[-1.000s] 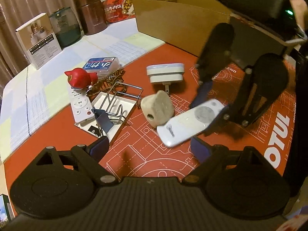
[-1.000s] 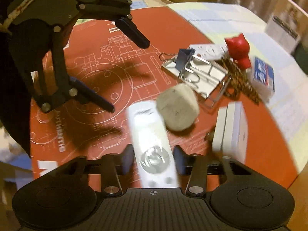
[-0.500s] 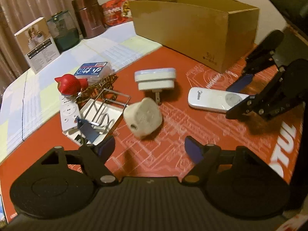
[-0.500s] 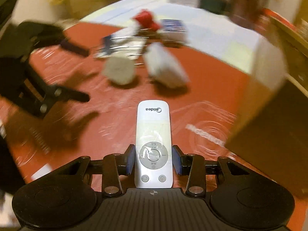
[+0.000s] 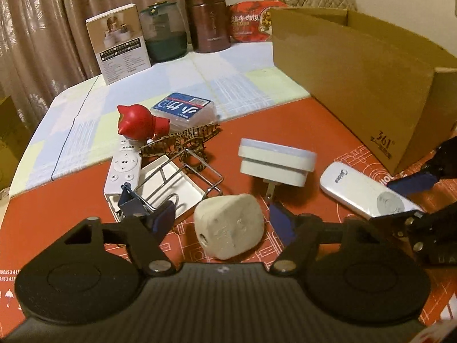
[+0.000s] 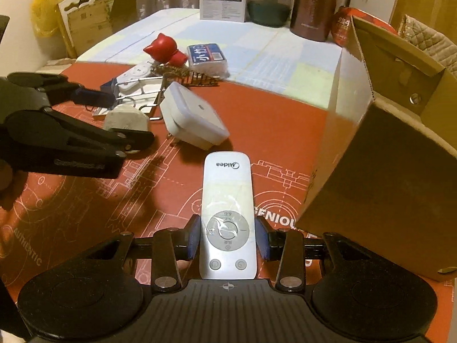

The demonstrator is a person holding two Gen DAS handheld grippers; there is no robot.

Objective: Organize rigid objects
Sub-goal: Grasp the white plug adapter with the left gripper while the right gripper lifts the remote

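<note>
Right up close, the right gripper has its blue pads against both sides of a white Midea remote, held just above the red mat beside the cardboard box. Over on the other side, the left gripper hangs spread wide and empty, its fingers flanking a pale stone-like block. Behind that sit a white plug adapter, a wire rack on a white tray, a blue binder clip, a second small remote, a red cat figurine and a clear blue-labelled case. My read: barely started, nearly everything is left to sort.
</note>
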